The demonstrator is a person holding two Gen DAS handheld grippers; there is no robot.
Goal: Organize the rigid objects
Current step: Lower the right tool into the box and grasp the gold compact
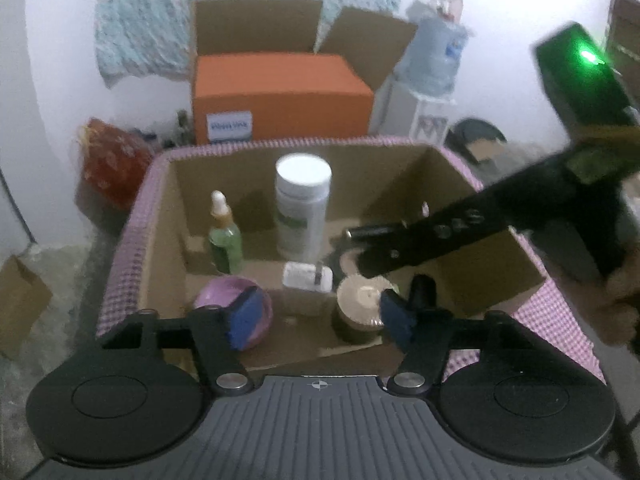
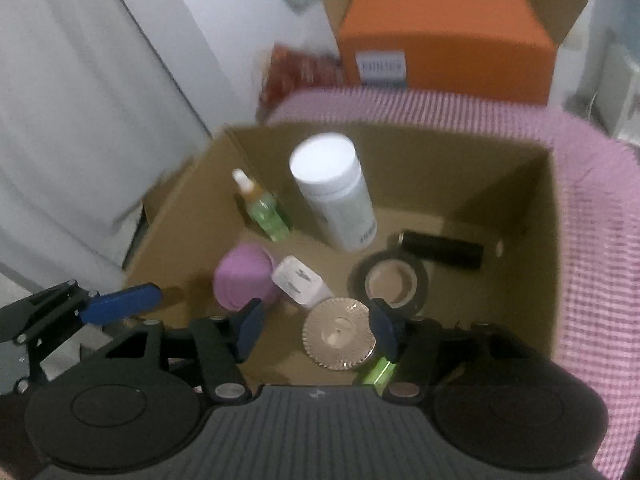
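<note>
We hold both grippers over an open cardboard box (image 2: pixel 516 184) that sits on a pink checked cloth (image 2: pixel 592 216).

The left gripper (image 1: pixel 320 316) hangs above the near edge of the box, jaws apart and nothing clamped between its blue pads (image 1: pixel 246 318). Just behind its left pad lies a purple bowl (image 1: pixel 224 294); just behind its right pad stands a jar with a ribbed gold lid (image 1: pixel 360 300). Beyond the gap lies a small white block (image 1: pixel 306 276), and farther ahead stand a green dropper bottle (image 1: pixel 226 240) and a tall white bottle (image 1: pixel 302 208).

The right gripper (image 2: pixel 318 328) points down into the box, jaws apart; the gold lid lies between them, close to the right pad, and we cannot tell whether it touches. Ahead of its right finger sit a roll of black tape (image 2: pixel 390 280) and a black cylinder (image 2: pixel 440 248). An orange box (image 2: pixel 444 36) stands well behind.
</note>
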